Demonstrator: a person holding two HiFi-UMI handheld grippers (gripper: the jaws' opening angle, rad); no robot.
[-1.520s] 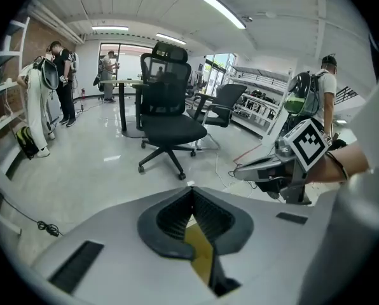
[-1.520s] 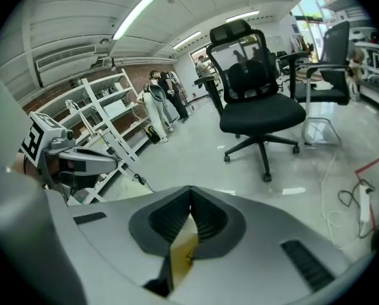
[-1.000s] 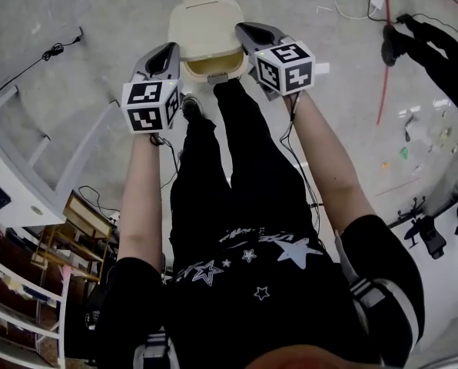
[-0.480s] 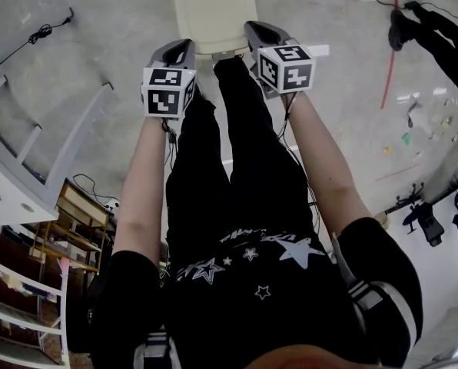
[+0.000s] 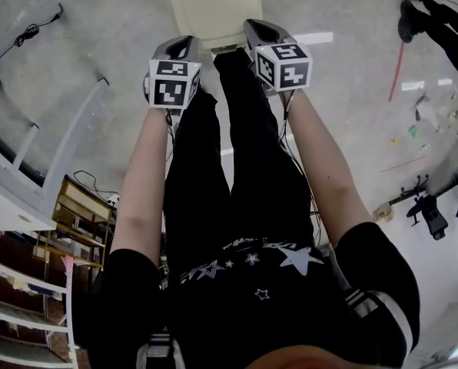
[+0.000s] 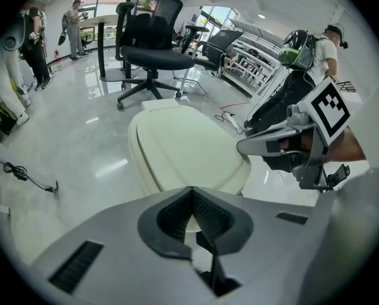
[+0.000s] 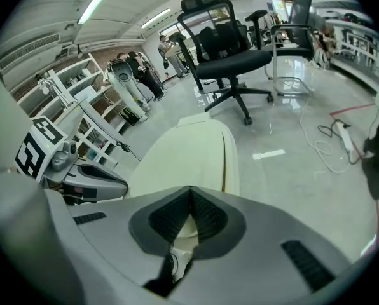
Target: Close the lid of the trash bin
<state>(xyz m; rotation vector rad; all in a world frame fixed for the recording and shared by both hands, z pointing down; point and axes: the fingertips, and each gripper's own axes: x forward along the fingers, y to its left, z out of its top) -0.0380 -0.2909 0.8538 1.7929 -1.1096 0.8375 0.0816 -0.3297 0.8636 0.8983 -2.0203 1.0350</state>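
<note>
The cream trash bin [image 5: 212, 6] stands on the floor in front of the person's feet, its lid lying flat on top. In the left gripper view the lid [image 6: 188, 146] fills the middle; in the right gripper view the lid [image 7: 188, 150] shows a thin seam along its right side. My left gripper [image 5: 180, 49] hovers at the bin's near left corner, shut and holding nothing. My right gripper [image 5: 253, 31] is at the near right corner, also shut and bare. Each gripper sees the other: the right gripper [image 6: 283, 145] and the left gripper [image 7: 81, 182].
A black office chair [image 6: 152, 49] stands beyond the bin. Cables and a red cord [image 5: 396, 56] lie on the floor at right. A white rack [image 5: 37, 152] and shelves are at left. People stand far off by the desks [image 6: 34, 37].
One second ago the bin was open with its lid tipped back; now the lid is down flat. Both grippers have moved closer together at the bin's near edge.
</note>
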